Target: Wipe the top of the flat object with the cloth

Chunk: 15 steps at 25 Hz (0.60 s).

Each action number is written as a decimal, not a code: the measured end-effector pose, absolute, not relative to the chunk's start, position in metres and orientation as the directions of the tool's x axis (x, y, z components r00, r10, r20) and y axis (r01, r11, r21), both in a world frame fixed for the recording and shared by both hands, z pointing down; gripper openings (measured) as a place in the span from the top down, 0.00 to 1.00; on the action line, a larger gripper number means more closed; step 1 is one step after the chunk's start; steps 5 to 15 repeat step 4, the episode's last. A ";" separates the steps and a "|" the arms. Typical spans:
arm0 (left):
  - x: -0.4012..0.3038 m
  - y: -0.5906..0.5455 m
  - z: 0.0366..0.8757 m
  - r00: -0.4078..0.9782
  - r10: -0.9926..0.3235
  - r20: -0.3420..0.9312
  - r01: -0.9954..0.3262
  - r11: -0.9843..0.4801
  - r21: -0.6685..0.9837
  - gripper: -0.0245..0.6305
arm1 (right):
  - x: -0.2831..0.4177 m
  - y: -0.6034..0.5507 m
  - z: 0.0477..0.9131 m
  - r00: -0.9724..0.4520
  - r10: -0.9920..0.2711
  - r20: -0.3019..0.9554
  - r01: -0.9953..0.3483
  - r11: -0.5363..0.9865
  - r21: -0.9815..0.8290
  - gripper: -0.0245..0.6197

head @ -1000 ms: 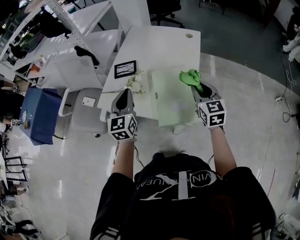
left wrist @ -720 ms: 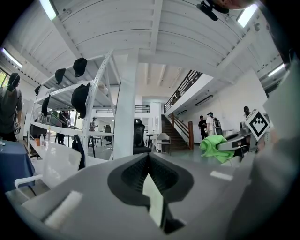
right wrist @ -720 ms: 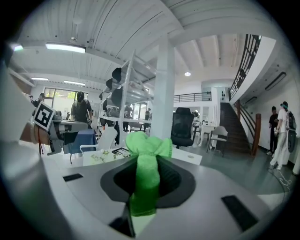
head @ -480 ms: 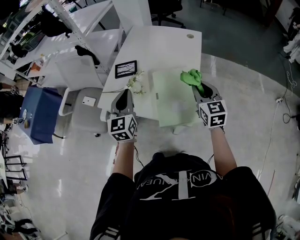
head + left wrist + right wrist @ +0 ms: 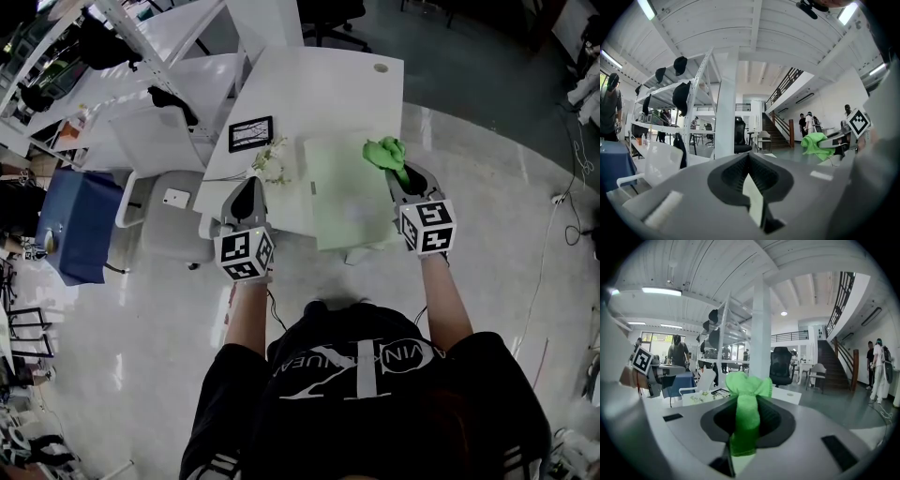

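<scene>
White table stands ahead of us on a glossy floor, with a pale green flat sheet at its near edge and a small framed picture and flower sprig to the sheet's left. Our right gripper has its fingers pinching the bright green cloth over the sheet's far right corner; we cannot tell whether it touches. Our left gripper hangs near the sprig, fingers pressed together on nothing
</scene>
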<state>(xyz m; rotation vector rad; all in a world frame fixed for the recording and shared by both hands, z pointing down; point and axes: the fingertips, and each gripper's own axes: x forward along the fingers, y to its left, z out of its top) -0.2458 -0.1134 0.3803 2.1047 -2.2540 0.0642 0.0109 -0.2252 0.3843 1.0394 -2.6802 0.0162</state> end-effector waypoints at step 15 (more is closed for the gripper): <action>-0.245 -0.115 0.381 -0.066 -0.995 0.073 -0.998 0.067 0.010 0.95 | 0.012 -0.227 0.385 -0.704 -0.664 0.251 -0.669 0.739 0.082 0.84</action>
